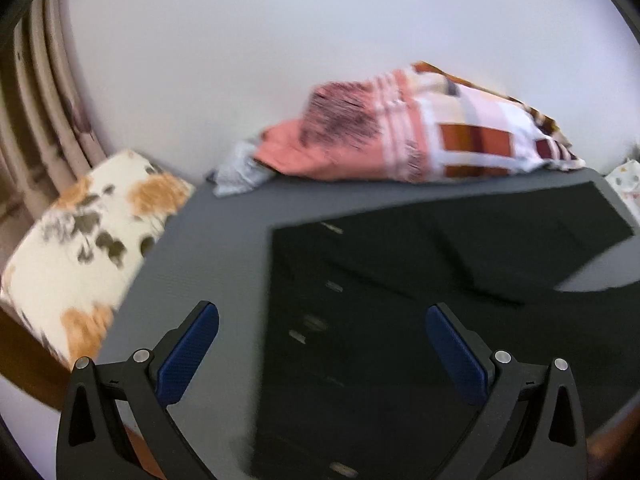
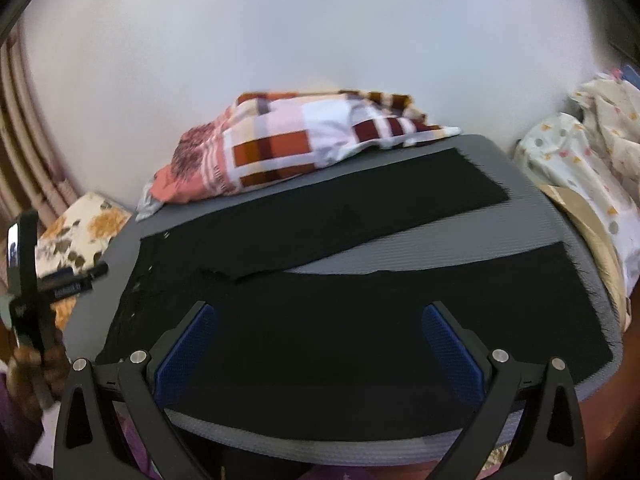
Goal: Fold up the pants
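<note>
Black pants (image 2: 320, 300) lie flat on a grey mat (image 2: 420, 256), waistband at the left, the two legs spread apart toward the right. In the left wrist view the pants (image 1: 380, 320) show their waistband edge with belt loops. My left gripper (image 1: 322, 320) is open and empty, above the waistband. It also shows at the left edge of the right wrist view (image 2: 60, 284), held in a hand. My right gripper (image 2: 320, 320) is open and empty, above the near leg.
A patchwork pillow (image 2: 304, 144) lies at the mat's far edge against the white wall. A floral cushion (image 1: 88, 240) sits left of the mat. Dotted white bedding (image 2: 580, 160) is piled at the right. A curtain (image 1: 36, 112) hangs at far left.
</note>
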`<state>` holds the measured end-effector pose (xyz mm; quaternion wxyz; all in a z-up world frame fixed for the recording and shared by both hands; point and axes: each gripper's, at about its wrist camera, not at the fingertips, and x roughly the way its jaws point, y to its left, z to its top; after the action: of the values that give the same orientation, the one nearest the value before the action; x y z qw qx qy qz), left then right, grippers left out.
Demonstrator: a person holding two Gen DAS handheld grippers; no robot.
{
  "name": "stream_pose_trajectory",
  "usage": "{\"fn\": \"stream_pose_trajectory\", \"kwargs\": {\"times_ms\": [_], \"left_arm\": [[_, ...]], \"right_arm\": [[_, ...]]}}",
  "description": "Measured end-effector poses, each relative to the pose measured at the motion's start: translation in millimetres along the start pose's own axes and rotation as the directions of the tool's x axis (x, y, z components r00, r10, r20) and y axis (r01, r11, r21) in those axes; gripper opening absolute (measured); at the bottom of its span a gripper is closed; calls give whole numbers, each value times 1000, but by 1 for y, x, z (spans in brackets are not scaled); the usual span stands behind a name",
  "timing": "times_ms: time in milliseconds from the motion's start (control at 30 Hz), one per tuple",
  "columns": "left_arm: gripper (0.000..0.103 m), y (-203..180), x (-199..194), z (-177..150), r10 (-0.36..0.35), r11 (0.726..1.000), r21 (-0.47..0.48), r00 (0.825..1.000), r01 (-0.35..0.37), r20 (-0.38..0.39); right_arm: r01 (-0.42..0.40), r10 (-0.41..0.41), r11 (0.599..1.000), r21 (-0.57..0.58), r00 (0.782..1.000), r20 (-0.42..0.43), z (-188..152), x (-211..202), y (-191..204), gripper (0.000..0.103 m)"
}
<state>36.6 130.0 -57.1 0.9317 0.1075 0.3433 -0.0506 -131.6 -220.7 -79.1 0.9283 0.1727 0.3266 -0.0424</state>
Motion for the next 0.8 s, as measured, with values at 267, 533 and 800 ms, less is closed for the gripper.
{"fn": "stream_pose_trajectory", "kwargs": {"times_ms": [267, 533, 800], "left_arm": [[78, 106, 120, 52, -249, 968, -47, 963, 246, -102], [46, 109, 225, 78, -418, 908, -68, 891, 413, -179], [47, 98, 275, 80, -452, 886, -32, 847, 462, -279]], "right_arm": [[24, -36, 987, -157, 997, -73, -2, 22, 64, 103], [58, -100, 962, -267, 984, -144, -6, 49, 102, 103], [69, -137, 951, -301, 968, -210, -14, 71, 114, 103]]}}
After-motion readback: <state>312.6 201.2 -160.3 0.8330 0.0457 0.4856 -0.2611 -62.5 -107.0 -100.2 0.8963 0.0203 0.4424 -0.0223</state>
